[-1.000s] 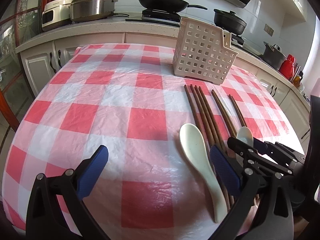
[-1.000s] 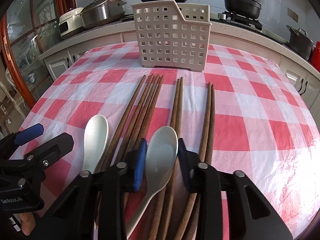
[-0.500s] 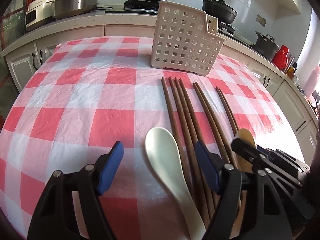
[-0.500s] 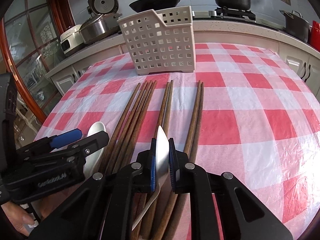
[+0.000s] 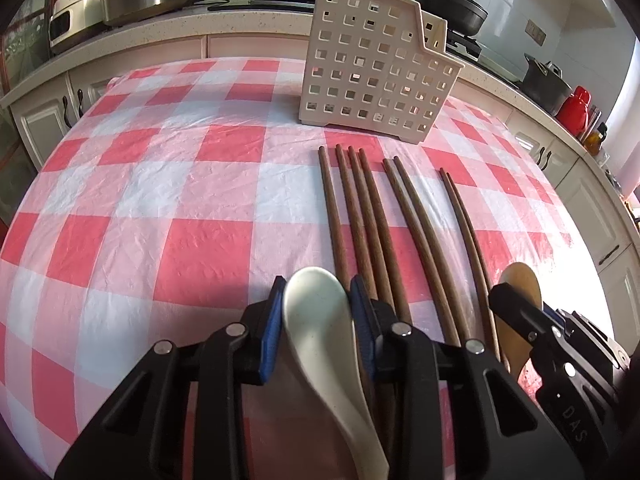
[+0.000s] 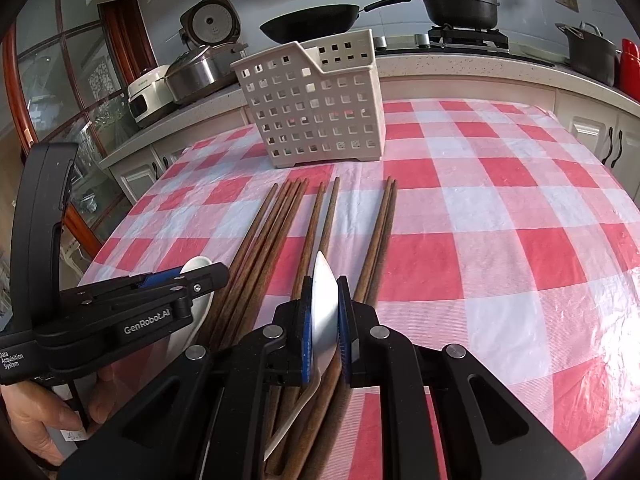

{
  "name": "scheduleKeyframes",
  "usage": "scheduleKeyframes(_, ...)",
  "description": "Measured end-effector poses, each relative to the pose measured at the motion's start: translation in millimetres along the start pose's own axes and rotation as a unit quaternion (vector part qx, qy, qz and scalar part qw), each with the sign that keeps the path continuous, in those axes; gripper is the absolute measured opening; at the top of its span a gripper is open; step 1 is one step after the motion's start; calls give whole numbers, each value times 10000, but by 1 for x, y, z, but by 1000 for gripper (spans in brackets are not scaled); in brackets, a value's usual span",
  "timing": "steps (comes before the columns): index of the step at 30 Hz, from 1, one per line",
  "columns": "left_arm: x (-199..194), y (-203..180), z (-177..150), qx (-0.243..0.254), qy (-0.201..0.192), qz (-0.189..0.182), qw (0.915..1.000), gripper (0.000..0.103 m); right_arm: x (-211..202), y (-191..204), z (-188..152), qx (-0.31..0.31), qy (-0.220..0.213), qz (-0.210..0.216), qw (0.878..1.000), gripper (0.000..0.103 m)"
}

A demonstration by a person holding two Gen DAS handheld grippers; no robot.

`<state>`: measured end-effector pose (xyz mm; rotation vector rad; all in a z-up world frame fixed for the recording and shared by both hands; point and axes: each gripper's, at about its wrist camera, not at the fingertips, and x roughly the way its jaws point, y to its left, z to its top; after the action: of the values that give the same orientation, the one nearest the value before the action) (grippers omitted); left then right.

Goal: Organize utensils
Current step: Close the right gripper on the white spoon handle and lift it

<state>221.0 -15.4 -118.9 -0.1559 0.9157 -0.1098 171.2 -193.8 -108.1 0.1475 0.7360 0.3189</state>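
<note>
A perforated white plastic caddy (image 5: 376, 72) stands on the tabletop (image 5: 160, 200) toward its far edge, its wall a grid of square holes and its rim stepped down on one side. In front of it eight slim dark wooden chopsticks (image 5: 360, 216) lie flat, running back from near the caddy's foot toward the near edge: a group of four, then a pair, then another pair. The cloth is glossy, crinkled plastic in red and white checks. Behind the table a speckled counter (image 6: 460, 64) carries a steel lidded pot (image 6: 200, 72), a wok (image 6: 316, 20) and black pots (image 6: 460, 8).

The left gripper (image 5: 316, 316) has just been closing, and its blue pads sit against both sides of a smooth cream spoon (image 5: 324, 340), bowl up, just beside the leftmost chopsticks; whether the spoon is off the cloth I cannot tell. The right gripper (image 6: 324, 320) is clamped narrow on the second spoon (image 6: 322, 312), turned on edge so its thin rim points forward, its handle slanting down over the chopsticks near the tabletop's near edge. A hand (image 6: 44, 412) shows at the left gripper's grip.
</note>
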Motion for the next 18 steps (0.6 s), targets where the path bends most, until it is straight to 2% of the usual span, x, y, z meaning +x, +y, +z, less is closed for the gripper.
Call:
scheduleKeyframes(1,-1,1,-1,-46,-3,-36,10000,28,-1,-2,0,21,-11,3,10000,14)
scheduleKeyframes(4,-11,4,-2,-154,-136,-105,9997,11,-3,-6,0,61,-35,21,10000,14)
scheduleKeyframes(6,-22,5,-2,-184,-300,-132,9993,11,-5,-7,-1,75,-66,29,9999,14)
scheduleKeyframes(8,-30,2,-2,-81,-465,-67,9989,5,-9,-7,-1,69,-116,20,9999,14)
scheduleKeyframes(12,-33,-3,-6,22,-447,-88,9990,5,-17,-6,-1,54,-204,1,9998,14)
scheduleKeyframes(13,-33,-2,-7,-31,-426,-118,9990,11,-19,-5,-1,42,-226,-9,9997,14)
scheduleKeyframes(14,-33,0,-8,-67,-406,-105,9991,30,-21,-5,-1,28,-244,-14,9997,14)
scheduleKeyframes(16,-37,3,-10,-173,-510,22,9985,55,-25,-3,-2,6,-269,-23,9996,14)
scheduleKeyframes(18,-38,6,-10,-170,-586,187,9980,57,-26,-3,-2,-18,-277,-28,9996,14)
